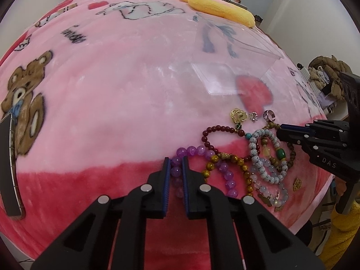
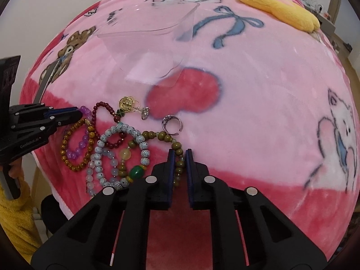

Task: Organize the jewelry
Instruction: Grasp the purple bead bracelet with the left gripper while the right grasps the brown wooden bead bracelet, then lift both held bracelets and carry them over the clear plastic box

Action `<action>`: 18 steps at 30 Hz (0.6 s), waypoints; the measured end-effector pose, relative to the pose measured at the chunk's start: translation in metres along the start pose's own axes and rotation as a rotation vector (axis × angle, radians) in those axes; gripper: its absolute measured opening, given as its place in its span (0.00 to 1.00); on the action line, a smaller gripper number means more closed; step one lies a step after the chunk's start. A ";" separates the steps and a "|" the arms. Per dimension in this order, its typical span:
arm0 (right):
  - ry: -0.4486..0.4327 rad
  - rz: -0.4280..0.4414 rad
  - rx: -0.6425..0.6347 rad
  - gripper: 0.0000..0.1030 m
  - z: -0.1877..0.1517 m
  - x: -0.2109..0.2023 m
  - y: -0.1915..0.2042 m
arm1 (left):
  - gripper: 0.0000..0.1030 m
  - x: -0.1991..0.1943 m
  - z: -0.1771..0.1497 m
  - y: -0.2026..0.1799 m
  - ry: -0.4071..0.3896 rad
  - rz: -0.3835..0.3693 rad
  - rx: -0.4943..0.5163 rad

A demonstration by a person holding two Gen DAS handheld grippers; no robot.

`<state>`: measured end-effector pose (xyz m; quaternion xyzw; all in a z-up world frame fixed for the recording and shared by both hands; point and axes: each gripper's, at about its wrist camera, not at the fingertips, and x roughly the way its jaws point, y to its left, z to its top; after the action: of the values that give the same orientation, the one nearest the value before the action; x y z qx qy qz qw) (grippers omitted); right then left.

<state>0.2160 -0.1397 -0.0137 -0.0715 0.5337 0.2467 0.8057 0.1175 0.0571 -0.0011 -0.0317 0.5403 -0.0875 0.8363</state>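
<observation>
In the left wrist view, a pink fleece blanket [image 1: 101, 112] printed with bears and hearts fills the frame, a clear plastic tray [image 1: 225, 51] and yellow plush [image 1: 220, 6] lie at upper right before pale walls, and at lower centre the left gripper [image 1: 176, 164] has its fingers pinching the purple bead bracelet [image 1: 225, 171] in the jewelry heap. In the right wrist view, the same blanket [image 2: 270, 112] spreads wide, the tray [image 2: 146, 33] sits upper left, and the right gripper [image 2: 180, 157] pinches the olive-brown bead strand [image 2: 166, 137] at the heap's right edge, lower centre.
</observation>
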 end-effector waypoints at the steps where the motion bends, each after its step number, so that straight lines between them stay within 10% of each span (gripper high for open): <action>1: -0.005 0.001 -0.005 0.09 -0.001 -0.002 0.001 | 0.09 0.000 0.000 0.000 -0.003 -0.001 0.001; 18: -0.258 0.055 -0.136 0.08 0.008 -0.083 0.033 | 0.09 -0.057 0.009 -0.029 -0.180 -0.064 0.062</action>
<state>0.1814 -0.1344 0.0692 -0.0790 0.4096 0.3116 0.8537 0.1001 0.0387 0.0581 -0.0309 0.4589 -0.1276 0.8787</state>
